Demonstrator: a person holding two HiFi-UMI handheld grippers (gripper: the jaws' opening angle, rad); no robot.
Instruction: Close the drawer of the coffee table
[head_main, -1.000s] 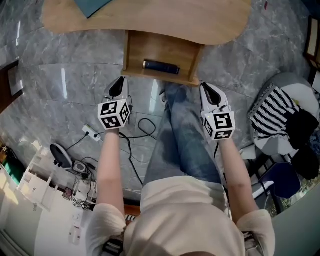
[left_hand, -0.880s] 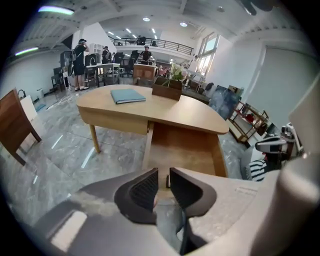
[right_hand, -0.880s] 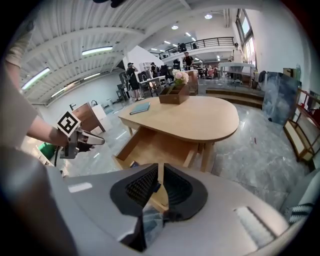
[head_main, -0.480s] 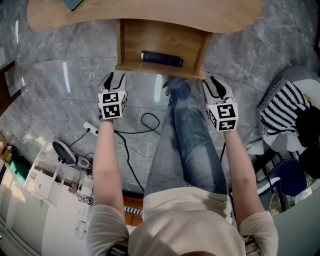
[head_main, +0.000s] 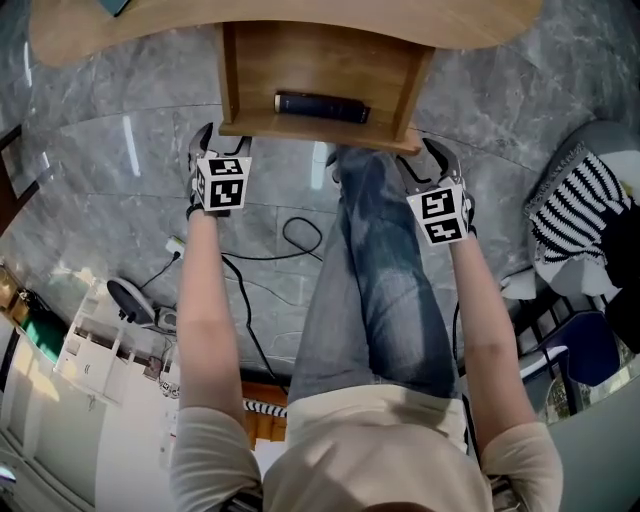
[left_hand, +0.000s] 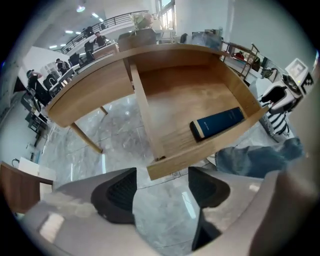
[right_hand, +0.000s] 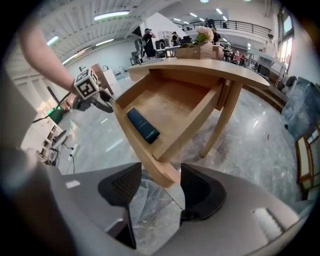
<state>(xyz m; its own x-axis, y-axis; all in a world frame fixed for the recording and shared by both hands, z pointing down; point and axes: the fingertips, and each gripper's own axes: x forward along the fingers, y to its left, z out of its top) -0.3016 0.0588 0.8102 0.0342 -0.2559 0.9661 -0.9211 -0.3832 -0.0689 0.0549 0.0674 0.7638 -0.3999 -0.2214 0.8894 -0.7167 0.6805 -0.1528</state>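
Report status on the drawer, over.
Left gripper, right gripper: fingers just opened, holding nothing, at front corners. Drawer open, book flat inside. No block seen.

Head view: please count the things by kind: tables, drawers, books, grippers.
Coffee table: 1
Open drawer: 1
Dark blue book: 1
Grippers: 2 (left gripper, right gripper; jaws have just been opening, one front drawer corner before each, nothing gripped)
Total: 5
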